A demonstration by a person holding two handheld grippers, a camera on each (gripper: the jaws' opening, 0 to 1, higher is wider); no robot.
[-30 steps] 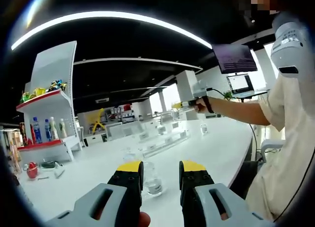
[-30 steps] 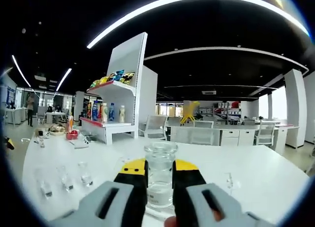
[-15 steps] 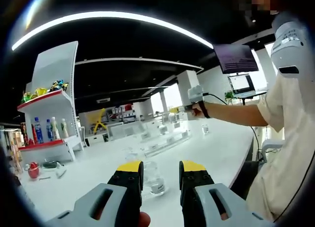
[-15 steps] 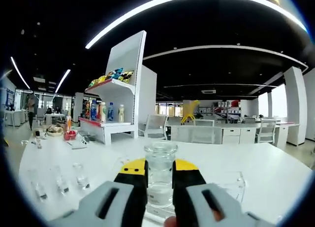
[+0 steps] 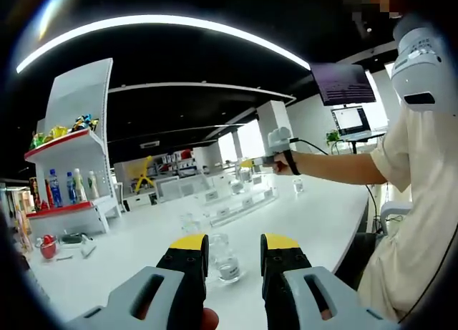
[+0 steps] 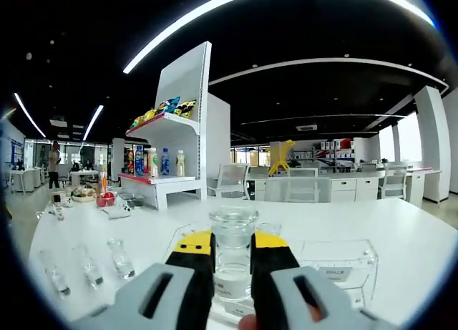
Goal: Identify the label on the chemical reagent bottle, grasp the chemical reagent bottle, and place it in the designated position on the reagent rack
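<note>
My right gripper (image 6: 232,262) is clamping a clear glass stoppered reagent bottle (image 6: 232,262), my left gripper (image 5: 234,255) is gaping, seemingly empty, above the white table (image 5: 300,222).

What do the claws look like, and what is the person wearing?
Each claw, left and right, has two black fingers with yellow tips on grey, slotted bodies. The person wears a cream short sleeve, and a dark cable trails from the right claw's white handle.
</note>
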